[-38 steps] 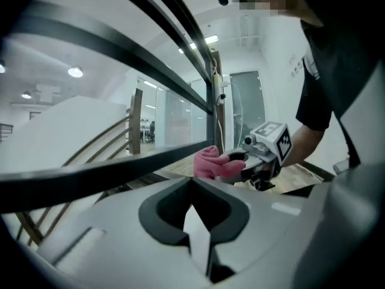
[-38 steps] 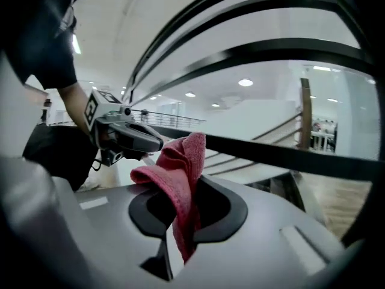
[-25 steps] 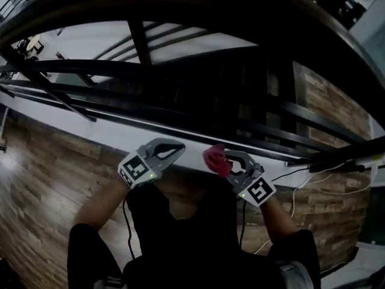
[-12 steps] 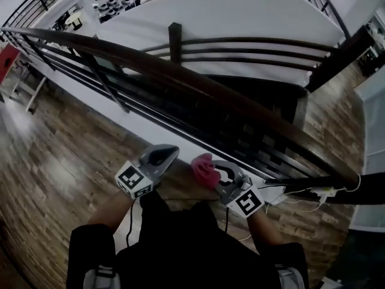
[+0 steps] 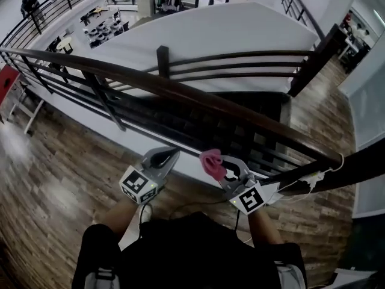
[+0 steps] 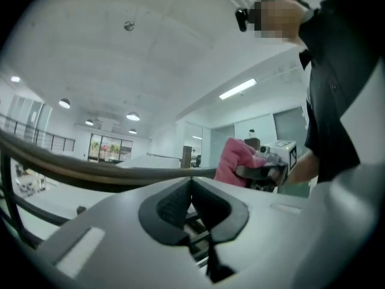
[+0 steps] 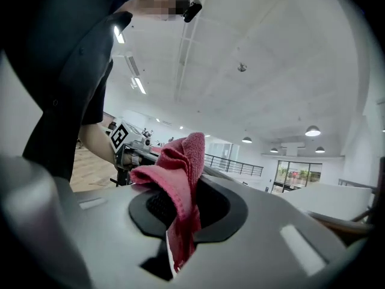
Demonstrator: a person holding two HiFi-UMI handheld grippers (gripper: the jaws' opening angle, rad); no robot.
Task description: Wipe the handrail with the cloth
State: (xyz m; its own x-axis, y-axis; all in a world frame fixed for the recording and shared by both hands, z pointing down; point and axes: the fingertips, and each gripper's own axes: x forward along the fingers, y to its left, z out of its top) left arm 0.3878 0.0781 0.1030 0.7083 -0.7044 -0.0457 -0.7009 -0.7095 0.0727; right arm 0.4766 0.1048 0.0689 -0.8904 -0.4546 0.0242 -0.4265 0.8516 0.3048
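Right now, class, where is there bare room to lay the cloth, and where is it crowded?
The handrail top is bare all along. The floor left of the left hand-held gripper is bare too. Crowded: cables beside the right hand-held gripper, which holds the cloth.

Left gripper (image 5: 169, 155): held low in front of the torso, jaws pressed together, nothing between them.
Right gripper (image 5: 219, 164): held just beside the left, apart from it, jaws clamped on a pink cloth (image 5: 210, 159).
Forearms: both are extended forward.
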